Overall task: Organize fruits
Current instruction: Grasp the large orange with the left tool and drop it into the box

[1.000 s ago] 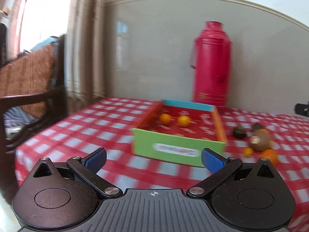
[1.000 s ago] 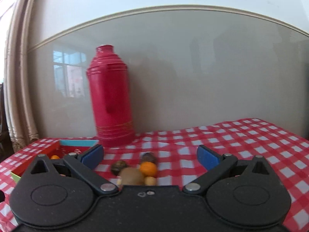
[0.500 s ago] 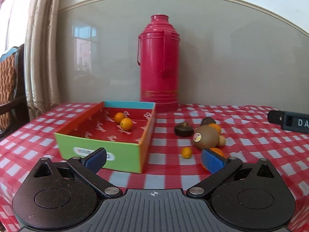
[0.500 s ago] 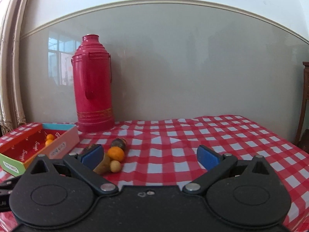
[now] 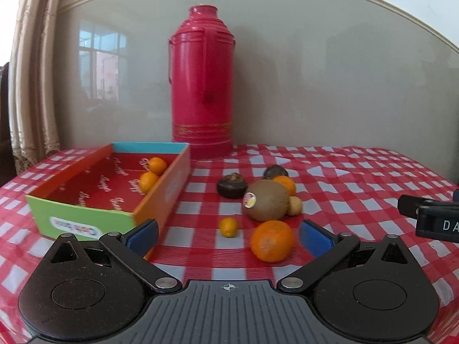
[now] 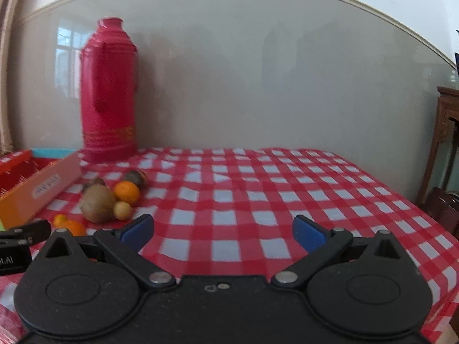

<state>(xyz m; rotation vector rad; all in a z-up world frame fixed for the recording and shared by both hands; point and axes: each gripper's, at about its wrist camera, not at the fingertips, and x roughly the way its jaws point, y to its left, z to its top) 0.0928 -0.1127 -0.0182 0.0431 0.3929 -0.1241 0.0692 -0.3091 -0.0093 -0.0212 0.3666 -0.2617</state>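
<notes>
In the box at left lie two small oranges. On the counter beside it: one kumquat, two dark fruits, one kiwi, two oranges, one pale fruit. The near orange looks light, firm and prone to roll; I'd grip across its middle. My left gripper and right gripper are both spread, empty.

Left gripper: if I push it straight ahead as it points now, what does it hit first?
Most likely the large orange, sitting just ahead between the open left gripper fingers, slightly right of centre. The small orange lies close beside; depth is uncertain.
</notes>
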